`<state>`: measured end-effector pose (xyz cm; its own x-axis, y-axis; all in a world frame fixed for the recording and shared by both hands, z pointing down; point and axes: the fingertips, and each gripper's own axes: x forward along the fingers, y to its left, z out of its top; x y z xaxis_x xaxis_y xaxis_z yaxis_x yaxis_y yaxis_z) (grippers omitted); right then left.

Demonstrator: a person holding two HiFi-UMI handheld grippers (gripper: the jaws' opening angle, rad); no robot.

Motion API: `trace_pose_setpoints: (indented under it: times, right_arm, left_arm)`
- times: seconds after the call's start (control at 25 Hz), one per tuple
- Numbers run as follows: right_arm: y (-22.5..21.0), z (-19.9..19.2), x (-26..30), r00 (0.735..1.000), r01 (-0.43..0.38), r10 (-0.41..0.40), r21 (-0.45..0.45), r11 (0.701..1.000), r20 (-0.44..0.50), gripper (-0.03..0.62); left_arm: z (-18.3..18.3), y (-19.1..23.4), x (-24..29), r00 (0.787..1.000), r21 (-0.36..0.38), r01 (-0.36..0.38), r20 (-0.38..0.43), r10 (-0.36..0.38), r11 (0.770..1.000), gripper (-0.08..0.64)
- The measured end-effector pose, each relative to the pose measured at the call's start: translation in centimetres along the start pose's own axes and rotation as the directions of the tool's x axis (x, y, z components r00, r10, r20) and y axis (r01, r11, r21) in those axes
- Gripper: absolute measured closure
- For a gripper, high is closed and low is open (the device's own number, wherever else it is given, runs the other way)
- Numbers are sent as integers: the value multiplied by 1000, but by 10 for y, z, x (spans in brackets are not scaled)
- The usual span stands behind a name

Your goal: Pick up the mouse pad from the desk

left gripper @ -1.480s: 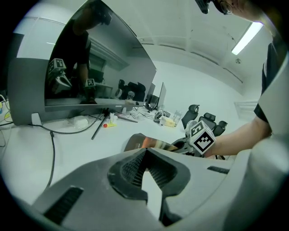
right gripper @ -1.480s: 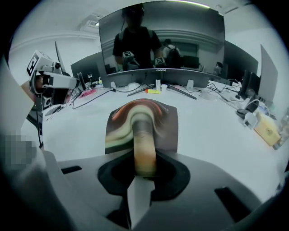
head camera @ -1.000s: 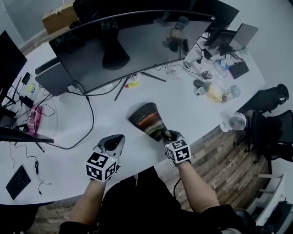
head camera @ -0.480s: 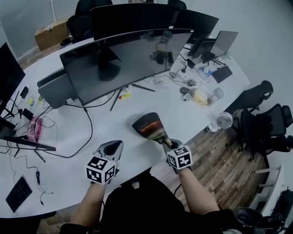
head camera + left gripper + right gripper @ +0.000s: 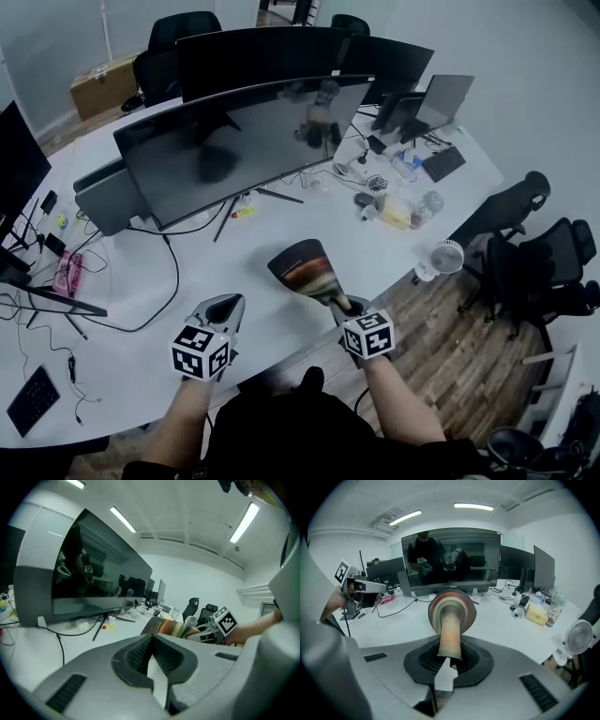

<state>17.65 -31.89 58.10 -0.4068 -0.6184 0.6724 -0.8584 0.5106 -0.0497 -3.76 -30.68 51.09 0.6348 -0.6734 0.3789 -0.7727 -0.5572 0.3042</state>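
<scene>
There are two grippers, both in the lower part of the head view. The right gripper (image 5: 342, 305) has its jaws pressed on the narrow end of the one mouse pad (image 5: 302, 267). The pad is curled into a cone shape and is held up off the white desk (image 5: 403, 246), low in the centre of the frame. The left gripper (image 5: 228, 305), at lower left, has its jaws pressed together with nothing between them. On the desk stands one large curved monitor (image 5: 239, 141) in the upper centre. One small white fan (image 5: 437, 258) stands at the right edge of the desk. One cardboard box (image 5: 101, 80) is at upper left, and two black chairs (image 5: 183, 28) are at the top edge.
</scene>
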Motion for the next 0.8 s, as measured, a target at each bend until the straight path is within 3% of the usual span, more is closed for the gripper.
trace_pose_setpoints:
  times: [0.36, 0.8]
  right_arm:
    - [-37, 19, -47, 989, -91, 90, -2, 996, 121, 558]
    - [-100, 53, -113, 946, -154, 154, -21, 988, 285, 558]
  left_arm:
    - [36, -49, 26, 997, 55, -62, 38, 60, 997, 557]
    - [103, -114, 53, 986, 133, -124, 131, 107, 983, 557]
